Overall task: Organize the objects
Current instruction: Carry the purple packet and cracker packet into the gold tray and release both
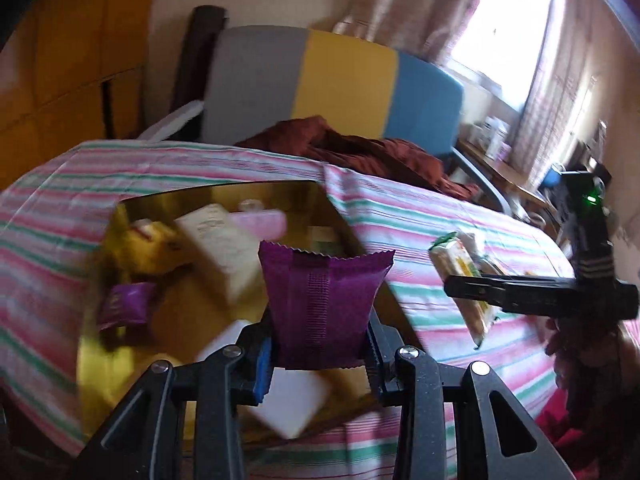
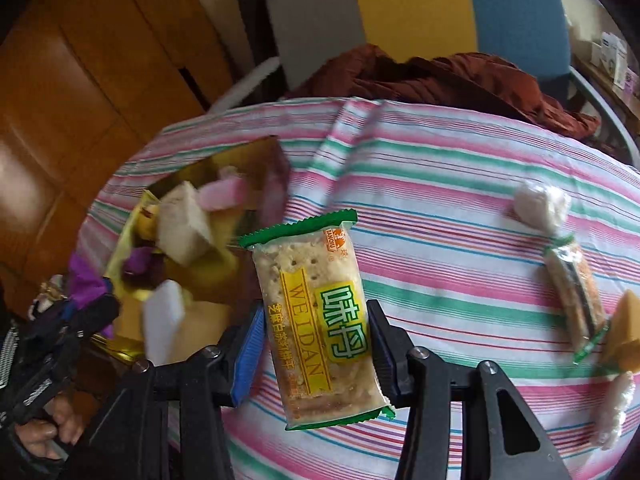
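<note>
My left gripper (image 1: 320,354) is shut on a purple snack packet (image 1: 322,304) and holds it above the near edge of a gold box (image 1: 260,196). The box holds several snacks, among them a white packet (image 1: 224,248), a pink one (image 1: 260,222) and a small purple one (image 1: 124,306). My right gripper (image 2: 316,354) is shut on a green-edged cracker packet (image 2: 316,320) above the striped cloth, right of the gold box (image 2: 256,156). The right gripper with its cracker packet (image 1: 464,276) also shows in the left wrist view.
A table with a pink, green and white striped cloth (image 2: 440,184) bears loose snacks at the right: a white packet (image 2: 540,204), a cracker packet (image 2: 576,296), an orange packet (image 2: 624,332). A brown garment (image 1: 360,152) lies on a grey-yellow-blue chair (image 1: 340,80) behind.
</note>
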A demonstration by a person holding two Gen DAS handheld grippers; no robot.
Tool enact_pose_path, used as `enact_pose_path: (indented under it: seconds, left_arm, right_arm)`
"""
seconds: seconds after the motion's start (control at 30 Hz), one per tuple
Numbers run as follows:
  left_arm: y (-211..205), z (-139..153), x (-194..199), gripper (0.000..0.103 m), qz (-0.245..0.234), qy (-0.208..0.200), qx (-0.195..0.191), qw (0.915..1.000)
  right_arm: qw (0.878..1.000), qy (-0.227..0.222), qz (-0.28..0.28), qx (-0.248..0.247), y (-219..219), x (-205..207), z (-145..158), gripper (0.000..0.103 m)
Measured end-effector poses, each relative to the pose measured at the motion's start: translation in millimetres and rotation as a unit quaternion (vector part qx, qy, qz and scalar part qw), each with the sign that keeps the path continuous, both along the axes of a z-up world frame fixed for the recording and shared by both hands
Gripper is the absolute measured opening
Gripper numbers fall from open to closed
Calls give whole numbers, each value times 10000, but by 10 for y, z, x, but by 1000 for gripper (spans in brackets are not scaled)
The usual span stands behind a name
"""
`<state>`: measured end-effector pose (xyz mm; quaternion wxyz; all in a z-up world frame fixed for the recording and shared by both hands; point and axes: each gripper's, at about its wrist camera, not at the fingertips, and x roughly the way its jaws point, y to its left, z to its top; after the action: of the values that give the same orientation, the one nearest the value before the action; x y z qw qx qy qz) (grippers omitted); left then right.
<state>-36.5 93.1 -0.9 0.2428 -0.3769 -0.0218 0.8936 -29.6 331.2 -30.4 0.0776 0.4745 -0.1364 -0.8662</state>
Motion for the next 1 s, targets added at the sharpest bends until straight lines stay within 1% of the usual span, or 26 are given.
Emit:
enact_pose_path:
  seconds: [0.13, 0.27, 0.37, 0.5, 0.63, 0.67, 0.7, 0.73, 0.77, 0.8, 0.87, 1.0]
  left_arm:
    - [-248, -41, -120, 38, 307, -110, 49, 9995]
    - [-410, -73, -218, 38, 498, -165, 86, 9986]
    - [-489, -109, -313, 38, 600, -235, 110, 9979]
    - [-544, -126, -437, 38, 694, -252, 100, 9972]
    - [-544, -125, -573, 38, 758, -183, -4, 9970]
    - [-542, -128, -610, 39, 769, -188, -36, 9969]
    - [-546, -134, -647, 43, 800, -197, -58, 9966]
    - [-557, -142, -680, 50, 860, -212, -85, 9960]
    - [-576, -153, -707, 54, 925, -248, -106, 9954]
    - [-595, -165, -717, 57, 981, -270, -100, 9948]
    - [-618, -192, -711, 57, 1000, -299, -97, 9945]
    - [-622, -267, -647, 57, 1018, -367, -144, 9940]
  right_arm:
    - [9994, 89, 268, -190, -311, -116, 57, 49]
    - [9988, 58, 450, -185, -578, -258, 61, 49]
    - [9984, 45, 527, -172, -700, -372, 59, 49]
    - [9984, 28, 547, -133, -828, -556, 54, 49]
    - [9988, 152, 448, -82, -913, -800, 129, 50]
    - [9989, 214, 414, -9, -942, -868, 153, 51]
    - [9990, 275, 345, 87, -969, -932, 170, 56]
    - [9991, 297, 292, 112, -981, -977, 178, 61]
    - [9992, 300, 243, 89, -986, -1012, 182, 68]
    - [9993, 305, 223, 27, -986, -1025, 184, 69]
    - [9992, 312, 260, -59, -988, -991, 168, 69]
    - [9994, 196, 294, -61, -984, -877, 58, 69]
